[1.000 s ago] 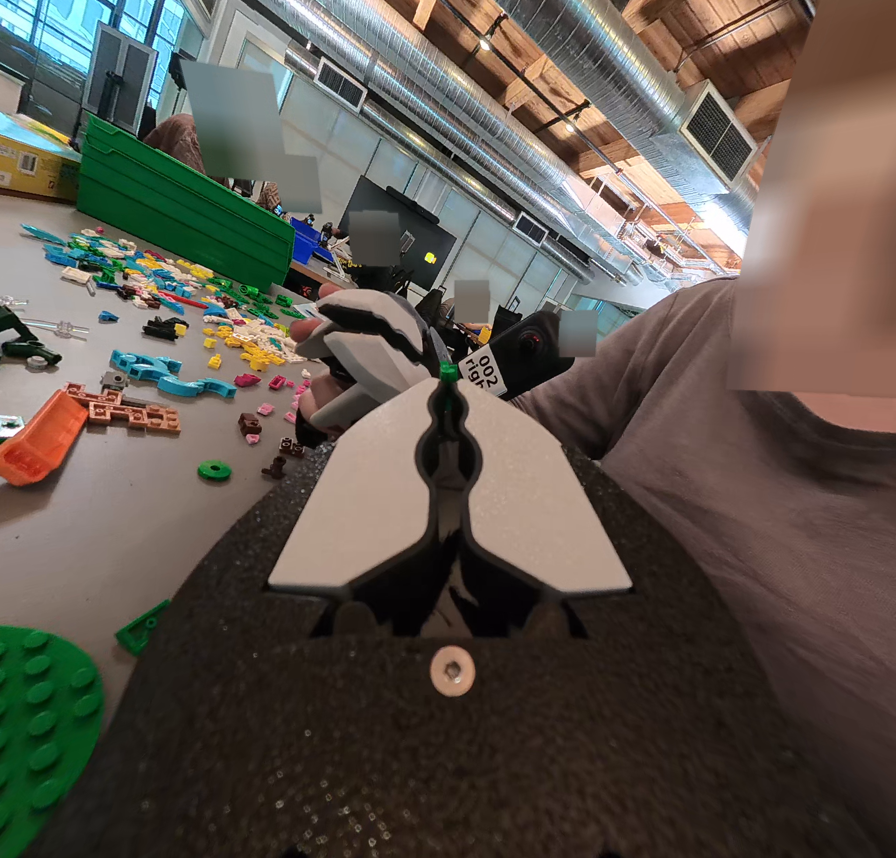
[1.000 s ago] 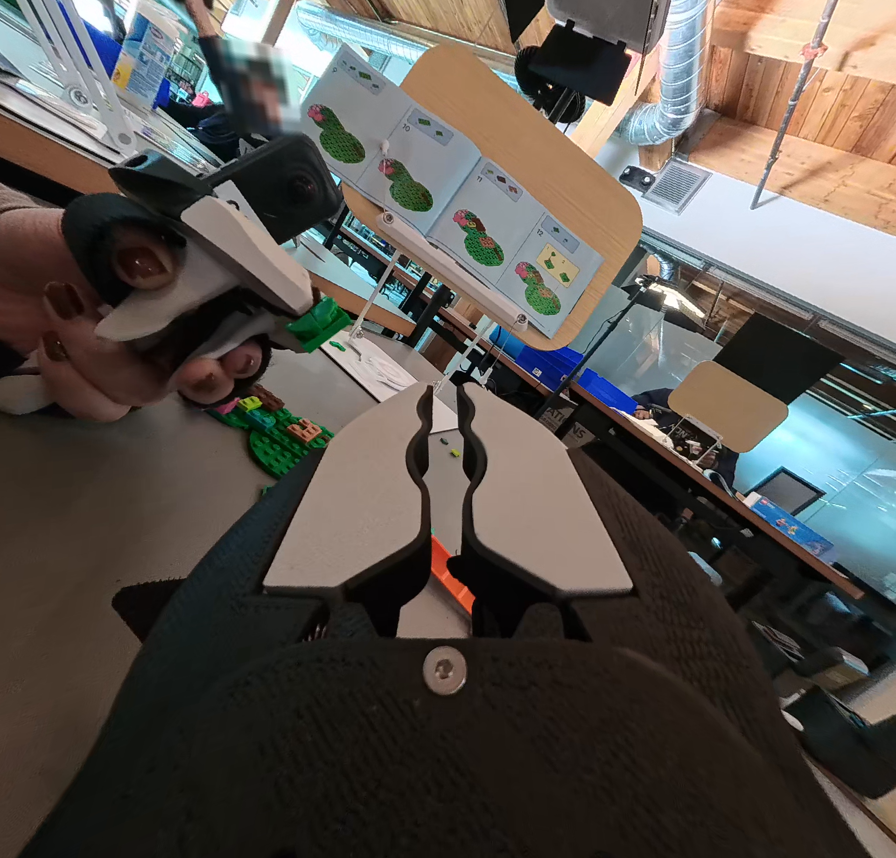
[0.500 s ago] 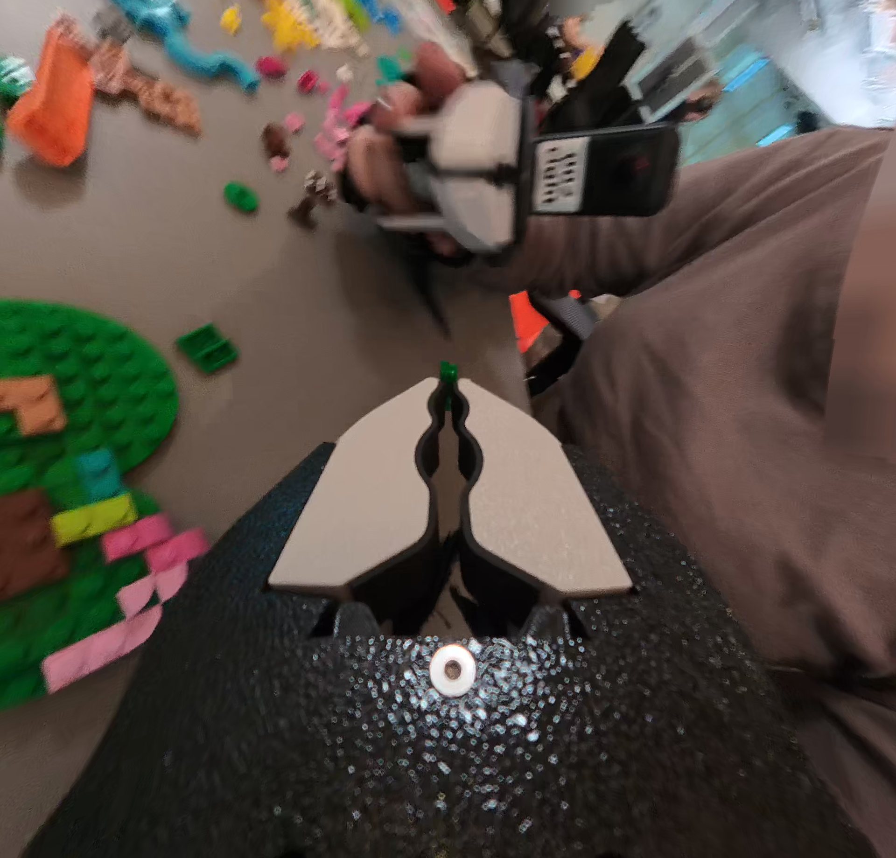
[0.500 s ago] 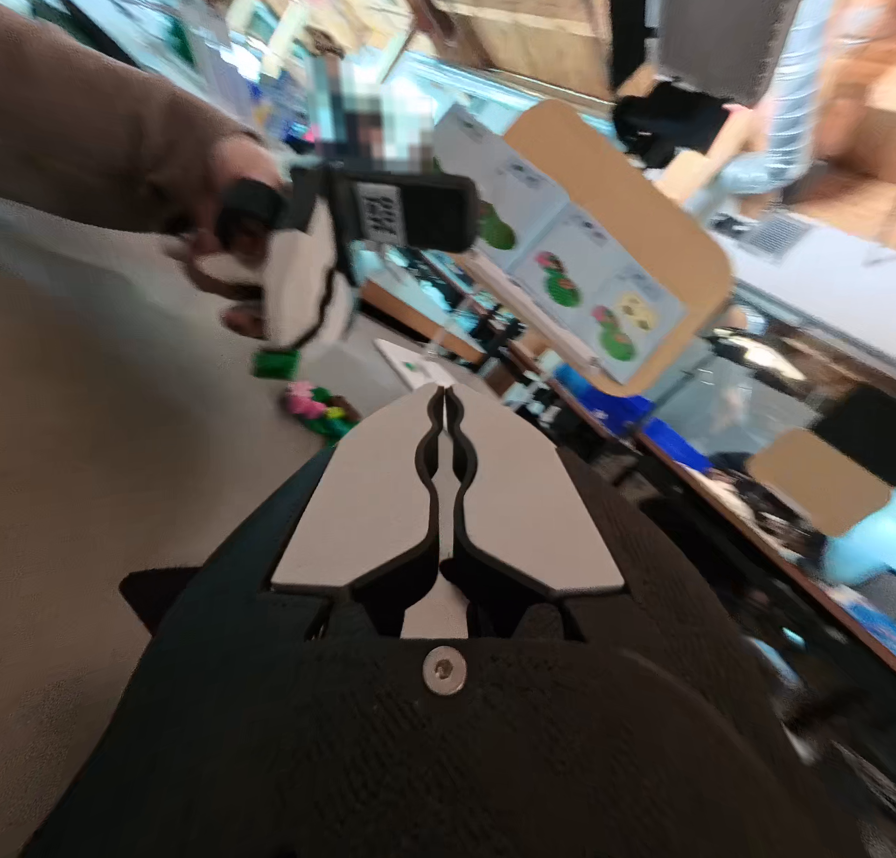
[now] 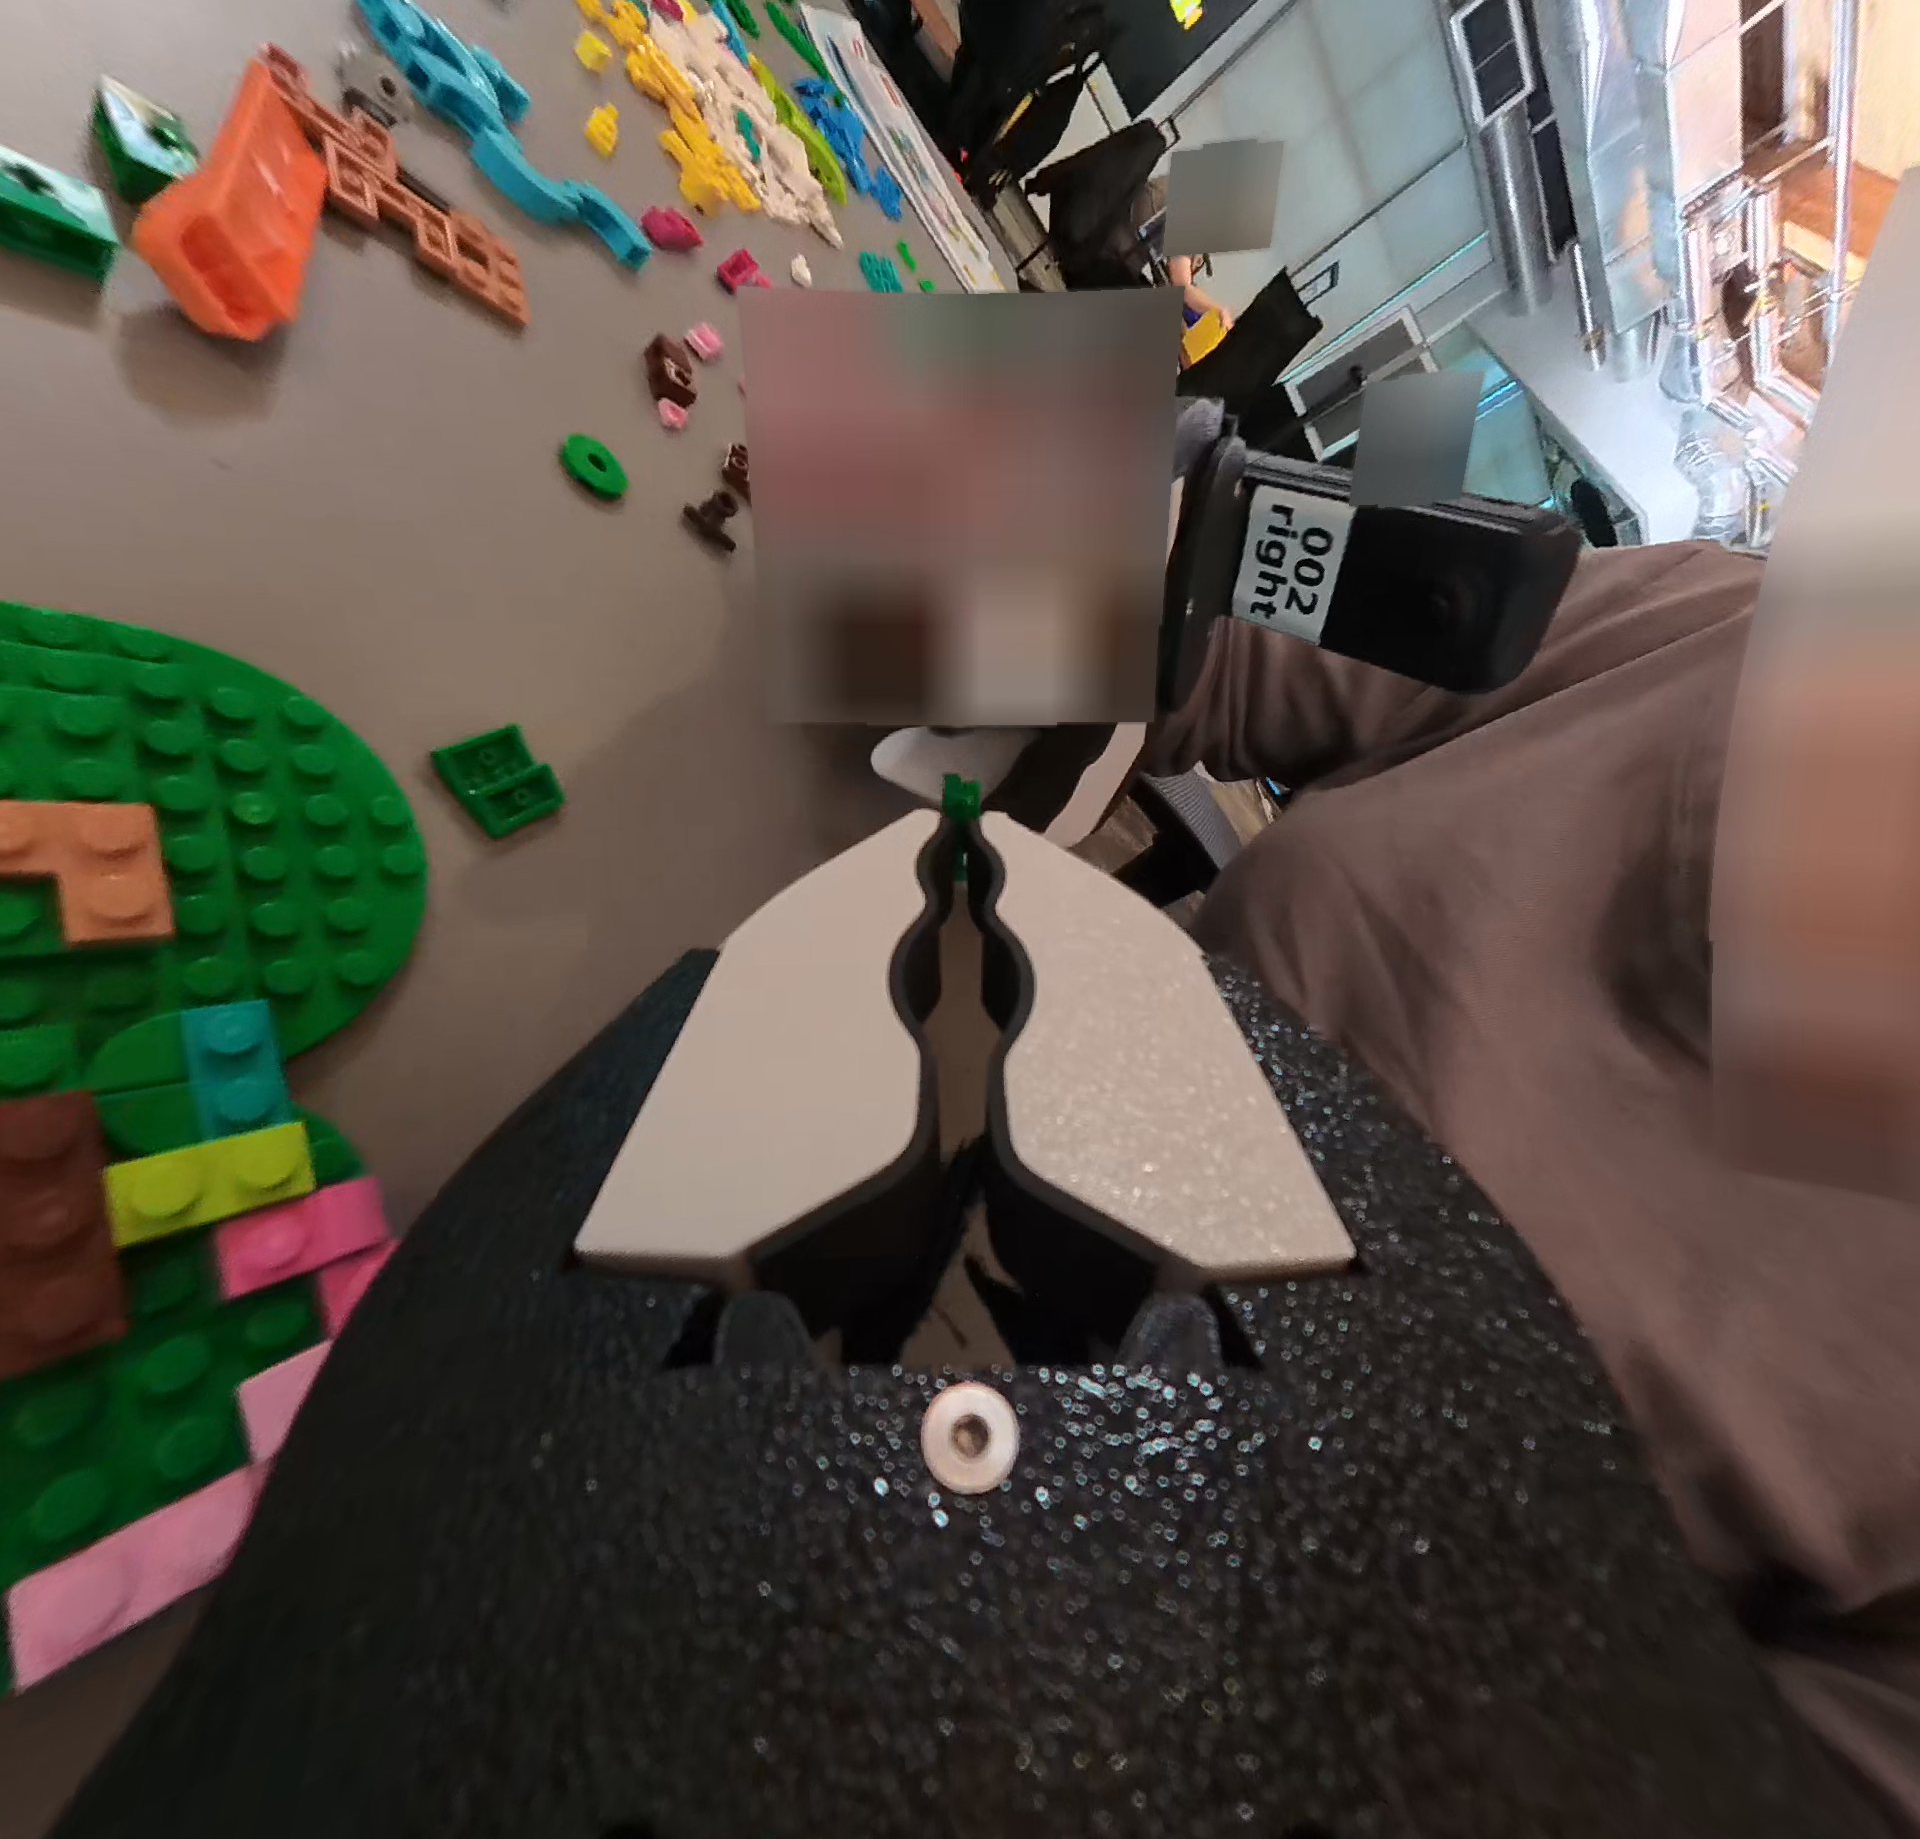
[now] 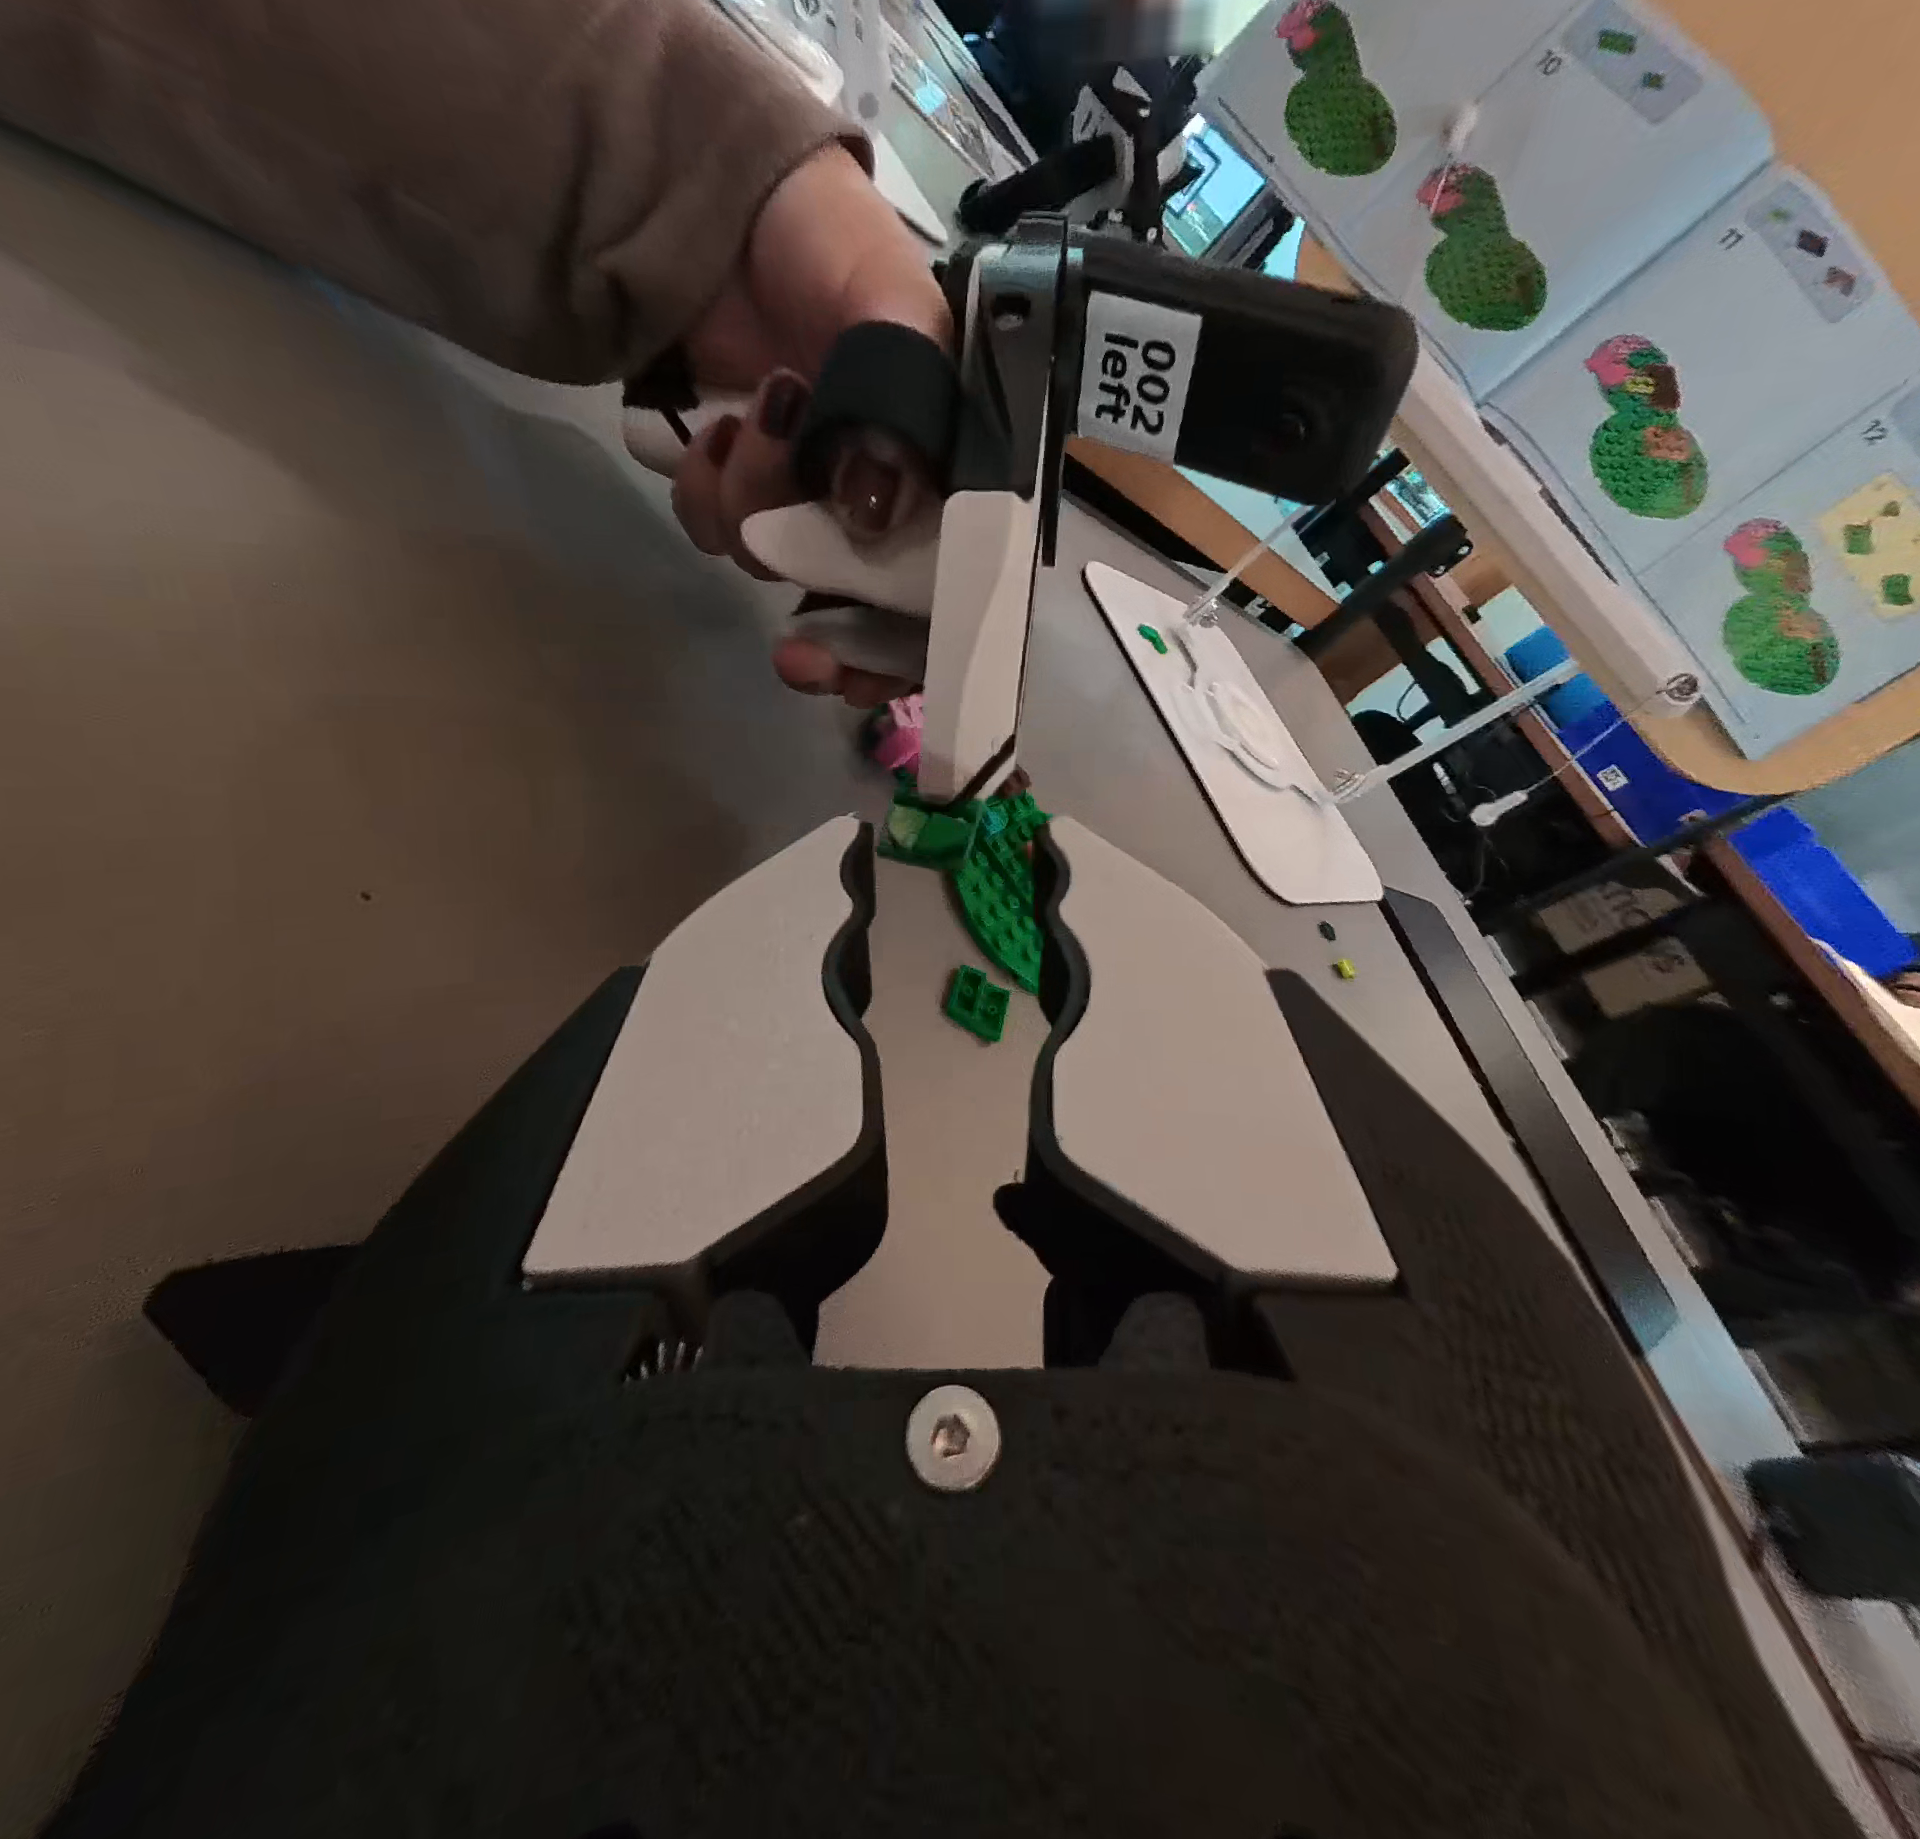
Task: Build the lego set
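Note:
My left gripper is shut on a small green piece at its tips. In the right wrist view it comes down from above with that green piece right between the tips of my right gripper, which is open and empty. The green baseplate lies at the left and carries brown, teal, lime and pink bricks. It also shows beyond the right gripper. A loose green plate lies on the table beside it, also seen between the right fingers. A mosaic patch hides most of the right gripper in the left wrist view.
Loose bricks are spread over the far table, with an orange piece, a turquoise piece and a green ring. An open instruction booklet stands on a holder over a white mat. The table edge runs along the right. The tips of both grippers are at nearly the same place. From either gripper's tips it is about 8 cm to the loose green plate. Seen from the right wrist view as well.
Both grippers have tilted down from pointing up toward the ceiling to pointing at the table. The right gripper has opened wider. The left gripper still holds the green piece, now at the right gripper's tips.

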Motion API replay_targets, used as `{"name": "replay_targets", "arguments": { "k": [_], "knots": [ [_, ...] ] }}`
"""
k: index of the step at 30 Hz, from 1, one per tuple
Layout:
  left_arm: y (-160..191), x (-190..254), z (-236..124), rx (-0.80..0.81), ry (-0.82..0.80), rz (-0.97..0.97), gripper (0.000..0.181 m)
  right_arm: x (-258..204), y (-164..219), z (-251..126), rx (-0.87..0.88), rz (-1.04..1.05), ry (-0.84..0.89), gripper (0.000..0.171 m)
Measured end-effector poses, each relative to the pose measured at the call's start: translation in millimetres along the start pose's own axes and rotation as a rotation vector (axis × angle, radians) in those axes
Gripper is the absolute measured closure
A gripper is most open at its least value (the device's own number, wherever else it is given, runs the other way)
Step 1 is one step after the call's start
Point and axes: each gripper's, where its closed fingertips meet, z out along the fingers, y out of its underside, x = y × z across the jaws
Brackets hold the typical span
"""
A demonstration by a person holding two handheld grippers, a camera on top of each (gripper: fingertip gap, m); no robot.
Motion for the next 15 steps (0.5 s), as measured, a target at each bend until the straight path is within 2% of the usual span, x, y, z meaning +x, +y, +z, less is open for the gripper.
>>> {"name": "replay_targets", "arguments": {
  "k": [3,12,13,15],
  "knots": [
    [-6.3,5.7,-0.8,0.044,0.05,-0.01,0.18,1.0,-2.0,-1.0,0.007,0.005,0.012,0.156],
    [-10.7,12.0,-1.4,0.084,0.112,-0.03,0.18,5.8,-1.1,-3.2,0.01,0.016,0.033,0.158],
    [-12.6,14.4,-2.5,0.097,0.126,-0.018,0.18,10.7,-1.4,-4.9,0.016,0.026,0.058,0.171],
    [-17.5,15.4,-7.0,0.119,0.109,0.008,0.169,18.2,-1.5,-8.3,0.029,0.048,0.088,0.171]
  ]
}}
